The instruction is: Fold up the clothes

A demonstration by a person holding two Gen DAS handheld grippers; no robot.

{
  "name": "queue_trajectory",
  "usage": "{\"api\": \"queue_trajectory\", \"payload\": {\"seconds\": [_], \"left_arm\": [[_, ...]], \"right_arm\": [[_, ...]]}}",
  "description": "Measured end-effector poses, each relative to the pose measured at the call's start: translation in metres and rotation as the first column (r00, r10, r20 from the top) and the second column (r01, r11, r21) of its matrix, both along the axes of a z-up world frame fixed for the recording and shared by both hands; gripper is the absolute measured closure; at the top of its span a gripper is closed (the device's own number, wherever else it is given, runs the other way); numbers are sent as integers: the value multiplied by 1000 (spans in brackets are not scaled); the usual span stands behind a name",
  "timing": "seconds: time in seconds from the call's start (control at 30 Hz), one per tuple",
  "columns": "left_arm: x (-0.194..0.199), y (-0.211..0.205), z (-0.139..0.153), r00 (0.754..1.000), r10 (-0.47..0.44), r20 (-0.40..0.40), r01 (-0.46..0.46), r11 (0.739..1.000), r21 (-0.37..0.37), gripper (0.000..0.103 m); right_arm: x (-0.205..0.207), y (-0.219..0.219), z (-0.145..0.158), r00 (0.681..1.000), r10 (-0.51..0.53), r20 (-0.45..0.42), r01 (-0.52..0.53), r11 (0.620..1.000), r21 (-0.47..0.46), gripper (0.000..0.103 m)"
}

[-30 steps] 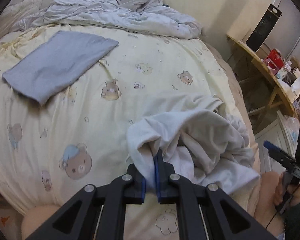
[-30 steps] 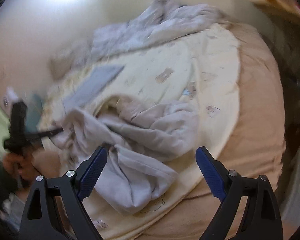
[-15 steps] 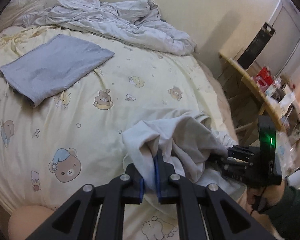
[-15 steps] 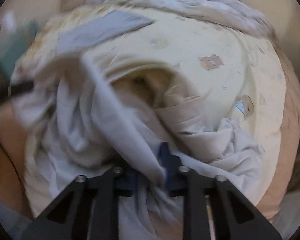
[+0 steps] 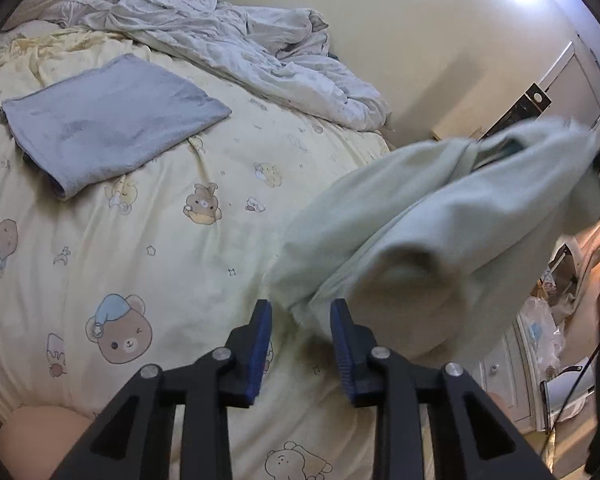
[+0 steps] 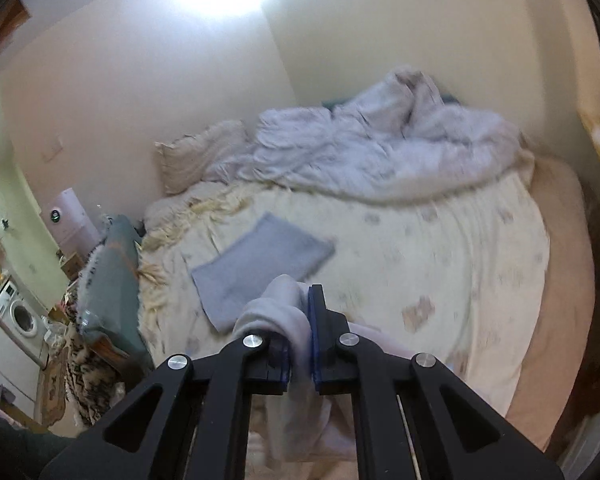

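Right gripper (image 6: pixel 299 304) had just closed, clamped on pale garment (image 5: pixel 440 220), lifted off bed (image 5: pixel 180 260) near its right edge. Left gripper (image 5: pixel 298 316) just opened, empty. Folded grey garment (image 5: pixel 108 120) lay far-left.

Ceiling glare above, motion blur throughout, dark fisheye vignette at the edges.

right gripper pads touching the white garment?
Touching. Right wrist view: right gripper pads are clamped on a bunched fold of the white garment.
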State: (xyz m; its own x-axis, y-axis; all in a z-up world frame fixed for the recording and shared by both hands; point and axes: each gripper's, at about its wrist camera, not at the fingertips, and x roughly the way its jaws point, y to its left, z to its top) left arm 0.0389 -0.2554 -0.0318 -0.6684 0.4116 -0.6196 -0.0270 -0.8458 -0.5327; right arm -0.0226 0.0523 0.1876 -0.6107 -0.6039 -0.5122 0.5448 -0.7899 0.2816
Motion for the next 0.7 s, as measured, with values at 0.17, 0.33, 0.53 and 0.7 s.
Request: {"api": "queue_trajectory", "payload": {"seconds": [0.17, 0.33, 0.53, 0.7], "left_arm": [[1, -4, -1, 1000, 11, 5, -11, 1000, 12, 72], [0, -9, -3, 1000, 26, 12, -27, 999, 31, 72], [0, -14, -3, 999, 43, 23, -44, 998, 44, 72], [1, -16, -1, 999, 47, 21, -48, 997, 60, 72]], "right_arm": [[-3, -25, 56, 995, 32, -100, -29, 999, 37, 95], [-18, -49, 119, 975, 25, -221, -6, 996, 85, 96], [-41, -74, 177, 950, 21, -311, 18, 992, 121, 96], [-28, -67, 158, 955, 34, -294, -3, 994, 105, 96]]}}
